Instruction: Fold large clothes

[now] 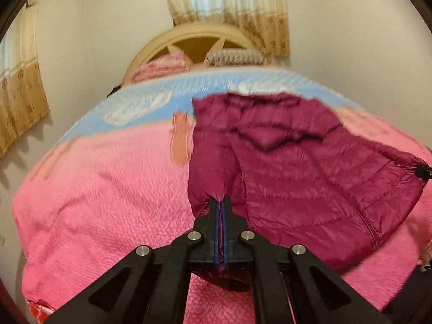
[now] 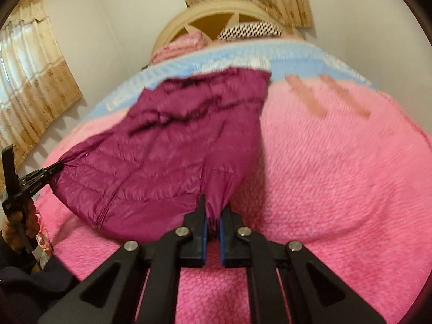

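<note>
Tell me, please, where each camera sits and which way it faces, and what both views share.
Left wrist: on the left gripper, facing down the bed toward the headboard; own fingers pinch the jacket.
Right wrist: on the right gripper, facing the same way; own fingers pinch the jacket, and the left gripper and hand show at the left edge.
Shared: jacket, bed, headboard, curtains.

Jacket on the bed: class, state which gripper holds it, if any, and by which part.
Both hold the jacket. The left gripper and the right gripper are each shut on a bunched bit of its near edge, one at each end.
</note>
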Demonstrator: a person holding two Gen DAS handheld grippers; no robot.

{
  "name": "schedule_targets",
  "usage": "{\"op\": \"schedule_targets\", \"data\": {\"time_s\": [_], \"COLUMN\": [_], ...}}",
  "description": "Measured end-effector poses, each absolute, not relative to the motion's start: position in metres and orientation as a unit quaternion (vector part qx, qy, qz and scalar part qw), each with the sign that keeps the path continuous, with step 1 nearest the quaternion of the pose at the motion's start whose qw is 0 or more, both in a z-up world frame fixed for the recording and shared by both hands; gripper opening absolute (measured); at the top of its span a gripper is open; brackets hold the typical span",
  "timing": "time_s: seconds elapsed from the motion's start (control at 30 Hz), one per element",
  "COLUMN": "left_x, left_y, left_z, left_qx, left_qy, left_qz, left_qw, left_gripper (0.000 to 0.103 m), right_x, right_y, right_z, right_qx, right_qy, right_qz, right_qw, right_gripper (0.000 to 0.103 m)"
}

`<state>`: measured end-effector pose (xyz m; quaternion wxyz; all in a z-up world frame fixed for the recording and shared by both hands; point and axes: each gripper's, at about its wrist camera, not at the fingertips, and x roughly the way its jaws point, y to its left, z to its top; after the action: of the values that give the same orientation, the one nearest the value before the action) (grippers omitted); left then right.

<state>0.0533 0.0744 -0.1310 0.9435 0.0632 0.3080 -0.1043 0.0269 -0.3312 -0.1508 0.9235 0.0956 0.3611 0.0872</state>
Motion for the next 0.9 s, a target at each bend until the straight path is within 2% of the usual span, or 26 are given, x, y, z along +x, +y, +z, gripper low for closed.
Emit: {"op": "schedule_targets", "data": {"time_s": [0.43,0.57,0.77,0.9], "left_x": [0.004,0.053,0.160,0.216], "left_y": [0.083,0.077,0.062,0.056], "left_z": [-0.021,-0.023,-0.044,-0.059], "left_qx": [0.023,0.037,0.049,0.045], "left_qy": [0.212,0.214,0.225,0.214], "left_qz": [-0.152,-0.152,-0.130,-0.086], "left_qw": [0.965,0.964,0.964,0.972], "left_gripper": [0.001,0.001,0.001,0.008], "right_x": [-0.029,0.008,0.113,0.171], "right_y": [-0.344,-0.353,-0.361,-0.367], "right_z": [-0.033,-0.021,-0.033,-0.050], "right_qx": [0.096,0.097,0.112,0.129], "right_qy": [0.205,0.182,0.180,0.196], "right_qz": [0.068,0.060,0.040,0.024], "right_qw": [0.972,0.977,0.976,0.972], "right_gripper": [0.007,0.007,0.007,0.007]}}
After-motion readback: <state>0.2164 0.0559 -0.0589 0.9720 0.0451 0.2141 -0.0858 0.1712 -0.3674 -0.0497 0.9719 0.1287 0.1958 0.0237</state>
